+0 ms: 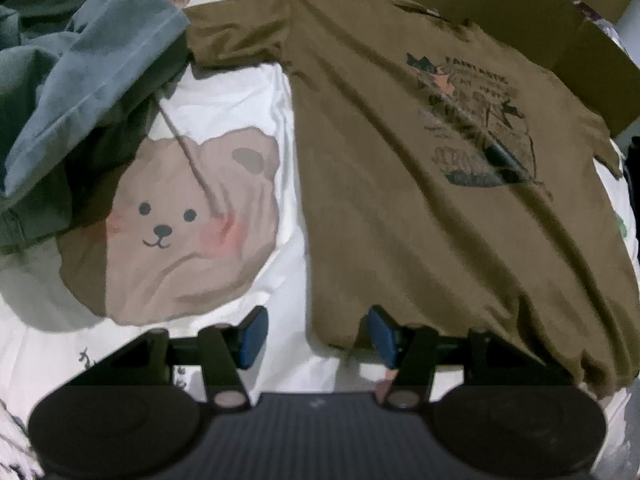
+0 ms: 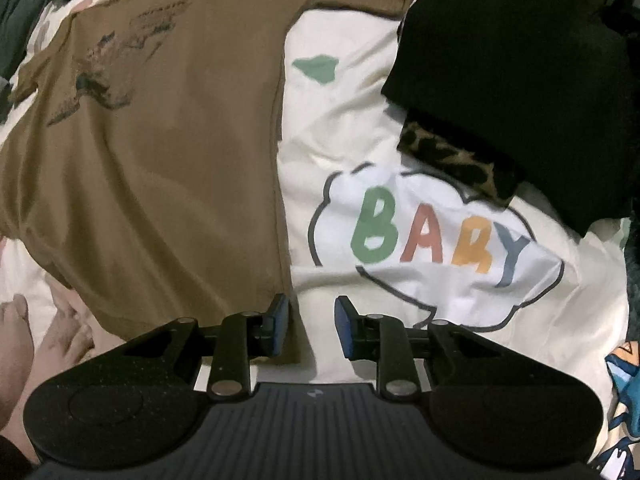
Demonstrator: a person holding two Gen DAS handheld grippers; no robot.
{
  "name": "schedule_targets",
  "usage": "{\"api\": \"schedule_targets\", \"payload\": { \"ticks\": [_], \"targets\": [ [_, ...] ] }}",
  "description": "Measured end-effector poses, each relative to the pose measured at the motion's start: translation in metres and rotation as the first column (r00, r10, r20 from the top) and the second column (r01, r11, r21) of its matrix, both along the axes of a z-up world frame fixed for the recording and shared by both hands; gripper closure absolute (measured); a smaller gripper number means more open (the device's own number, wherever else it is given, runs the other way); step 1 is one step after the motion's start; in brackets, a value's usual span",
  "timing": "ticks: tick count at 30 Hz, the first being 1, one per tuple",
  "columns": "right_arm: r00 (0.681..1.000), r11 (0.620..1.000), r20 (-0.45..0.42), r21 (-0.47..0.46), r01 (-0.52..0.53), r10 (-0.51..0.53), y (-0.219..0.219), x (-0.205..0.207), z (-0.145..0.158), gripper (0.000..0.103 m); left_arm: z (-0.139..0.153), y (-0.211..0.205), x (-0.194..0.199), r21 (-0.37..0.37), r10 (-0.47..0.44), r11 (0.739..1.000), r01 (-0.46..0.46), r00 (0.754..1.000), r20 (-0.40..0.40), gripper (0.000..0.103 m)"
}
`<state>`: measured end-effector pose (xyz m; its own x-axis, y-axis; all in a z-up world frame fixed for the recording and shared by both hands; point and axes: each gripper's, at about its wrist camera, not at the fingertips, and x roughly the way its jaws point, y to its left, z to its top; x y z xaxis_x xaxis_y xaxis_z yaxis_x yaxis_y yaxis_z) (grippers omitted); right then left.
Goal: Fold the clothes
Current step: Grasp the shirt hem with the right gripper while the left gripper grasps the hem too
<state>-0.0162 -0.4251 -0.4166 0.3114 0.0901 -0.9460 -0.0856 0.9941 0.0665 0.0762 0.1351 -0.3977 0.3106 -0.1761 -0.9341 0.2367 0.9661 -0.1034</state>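
Brown T-shirt (image 1: 420, 184) — spread flat on printed bedsheet (image 2: 360, 112) | left gripper (image 1: 318, 336) — jaws wide, at shirt hem corner | right gripper (image 2: 310, 326) jaws wide, at shirt's side edge, nothing held

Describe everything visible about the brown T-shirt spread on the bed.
The brown short-sleeved cotton-looking T-shirt lies flat, print side up, on the cream cartoon-print bedsheet. A dark, blurred graphic with lettering covers its chest. The fabric is softly wrinkled, the hem nearest the cameras. Its far sleeve meets a grey-blue garment. The open left hand-held gripper straddles one hem corner; the open right hand-held gripper is at the other.
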Motion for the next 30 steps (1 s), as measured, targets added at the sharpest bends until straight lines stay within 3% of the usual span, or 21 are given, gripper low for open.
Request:
{"api": "schedule_targets", "payload": {
  "ticks": [17, 20, 22, 30],
  "targets": [
    [0.993, 0.991, -0.104, 0.124, -0.044, 0.058, -0.006, 0.001, -0.027, 0.072, -0.022, 0.000, -0.001, 0.028, -0.004, 1.000, 0.005, 0.999, -0.035, 0.045],
    [0.992, 0.988, -0.112, 0.149, -0.048, 0.065, -0.008, 0.005, -0.029, 0.083, -0.024, -0.001, 0.000, 0.028, -0.001, 1.000, 0.002, 0.999, -0.038, 0.045],
    [0.990, 0.987, -0.119, 0.149, -0.060, 0.079, -0.005, 0.007, -0.028, 0.099, -0.025, -0.002, 0.001, 0.025, 0.001, 1.000, 0.000, 0.999, -0.038, 0.045],
    [0.988, 0.990, -0.128, 0.123, -0.068, 0.084, 0.001, 0.004, -0.013, 0.100, -0.032, 0.001, 0.003, -0.018, 0.025, 1.000, -0.025, 0.999, -0.044, 0.045]
  ]
}}
